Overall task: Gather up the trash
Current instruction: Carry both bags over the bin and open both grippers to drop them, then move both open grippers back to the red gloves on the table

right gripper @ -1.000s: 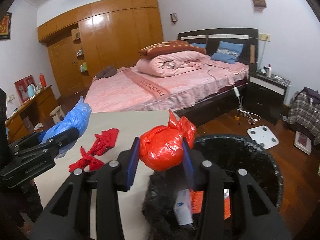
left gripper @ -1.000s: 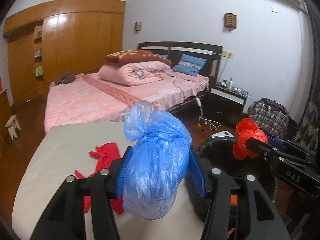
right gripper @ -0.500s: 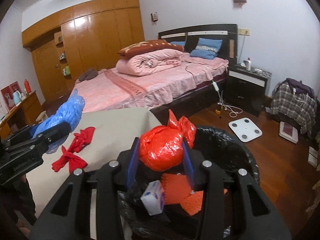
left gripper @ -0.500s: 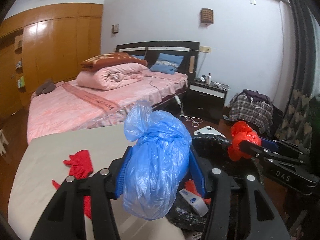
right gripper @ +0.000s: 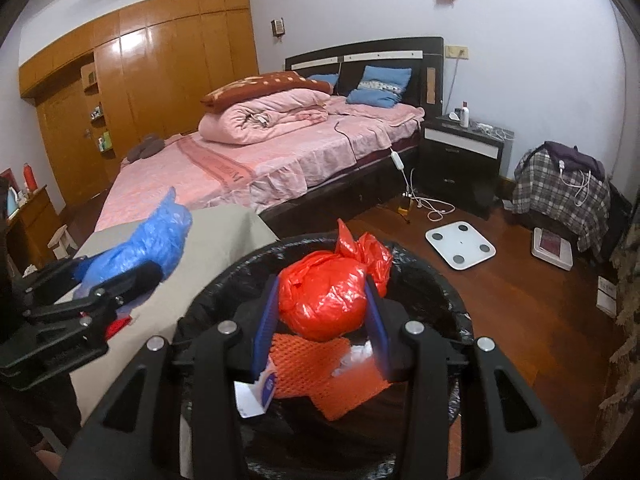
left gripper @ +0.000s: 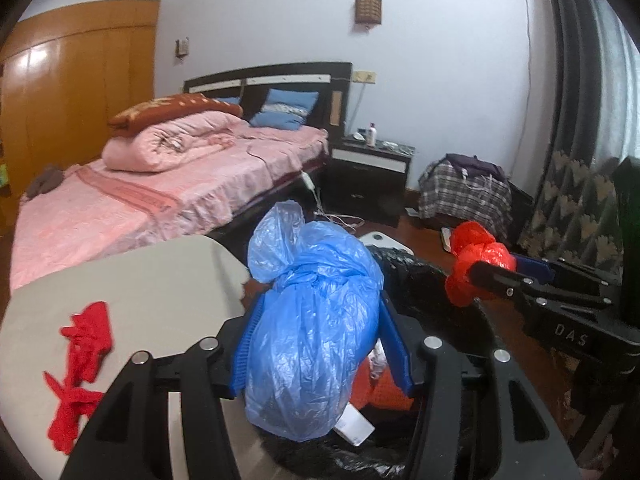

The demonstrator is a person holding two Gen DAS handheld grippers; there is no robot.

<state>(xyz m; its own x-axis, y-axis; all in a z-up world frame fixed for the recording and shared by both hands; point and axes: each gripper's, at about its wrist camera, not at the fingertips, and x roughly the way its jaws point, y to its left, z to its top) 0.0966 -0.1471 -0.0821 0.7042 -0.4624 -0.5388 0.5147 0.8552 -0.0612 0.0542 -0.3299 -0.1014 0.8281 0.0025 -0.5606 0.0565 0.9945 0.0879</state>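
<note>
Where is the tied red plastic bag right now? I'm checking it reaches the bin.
In the right wrist view, the tied red plastic bag sits clamped in the right gripper, above the black-lined trash bin.

red cloth (left gripper: 82, 356) blurred, cut by edge | bin (right gripper: 420, 276) btm hidden
</note>
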